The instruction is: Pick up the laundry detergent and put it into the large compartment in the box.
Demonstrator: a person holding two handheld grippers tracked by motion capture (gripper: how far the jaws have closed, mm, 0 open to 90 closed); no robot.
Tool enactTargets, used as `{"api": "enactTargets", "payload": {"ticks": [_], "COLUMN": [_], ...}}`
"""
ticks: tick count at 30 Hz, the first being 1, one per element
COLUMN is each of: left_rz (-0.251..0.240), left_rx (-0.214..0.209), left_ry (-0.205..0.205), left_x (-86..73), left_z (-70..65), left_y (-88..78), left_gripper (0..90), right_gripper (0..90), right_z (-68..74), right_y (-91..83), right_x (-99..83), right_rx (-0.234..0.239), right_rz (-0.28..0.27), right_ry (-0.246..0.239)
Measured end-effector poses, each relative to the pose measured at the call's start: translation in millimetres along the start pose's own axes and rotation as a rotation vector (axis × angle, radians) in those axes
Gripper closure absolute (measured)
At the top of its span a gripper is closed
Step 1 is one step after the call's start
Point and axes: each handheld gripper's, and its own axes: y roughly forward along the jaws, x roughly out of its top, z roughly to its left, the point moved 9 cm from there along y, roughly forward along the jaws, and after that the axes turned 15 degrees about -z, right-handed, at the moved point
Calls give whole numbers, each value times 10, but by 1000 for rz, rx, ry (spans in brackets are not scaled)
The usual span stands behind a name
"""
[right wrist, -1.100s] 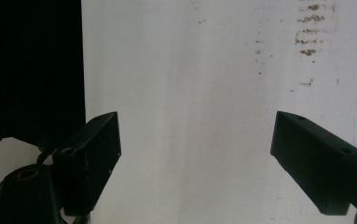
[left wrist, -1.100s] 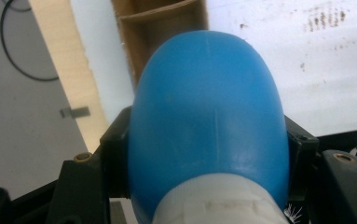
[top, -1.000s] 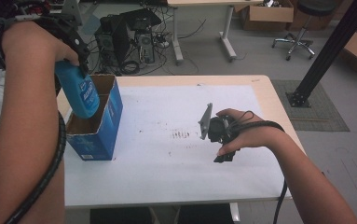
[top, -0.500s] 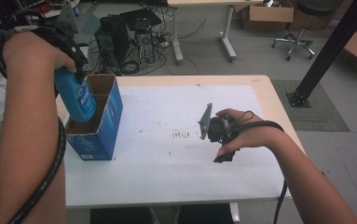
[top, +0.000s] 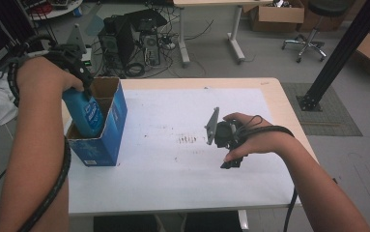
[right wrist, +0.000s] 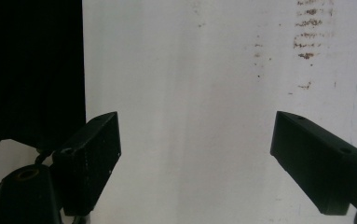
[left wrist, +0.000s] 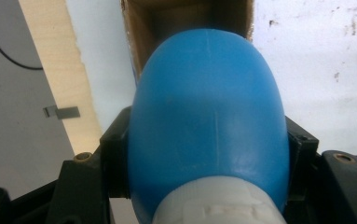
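Blue bottle [top: 85, 112], clamped in the left claw [top: 78, 79], sits partly inside the cardboard box [top: 110, 126] beneath it; release remains. Right claw [right wrist: 195, 154] gapes empty over the tabletop [top: 173, 179].

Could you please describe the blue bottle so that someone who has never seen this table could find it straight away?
Start at the white-topped table and go to the open blue cardboard box at its left edge. The blue bottle stands tilted in the box's open top, clamped by the left gripper. It is smooth rounded plastic with a white cap, unlike the flat-sided box.
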Motion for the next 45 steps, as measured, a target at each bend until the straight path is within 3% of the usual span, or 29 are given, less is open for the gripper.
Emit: {"api": "enactTargets", "payload": {"ticks": [19,24,41,45], "left_rz": [16,23,30,28], "left_rx": [-22,0,-7,-22], "left_ry": [23,35,44,39], "left_x": [-117,-134,-191,-191], "left_z": [23,36,36,59], "left_y": [641,780,1115,1122], "left_gripper": [380,379,379,379], "right_gripper": [162,160,161,162], "right_z": [-7,-9,-14,-25], "right_y": [-3,-2,22,30], "right_x": [-12,-12,-26,-26], "right_rx": [2,2,3,4], "right_rz": [5,9,6,7], "right_ry": [7,6,15,17]}}
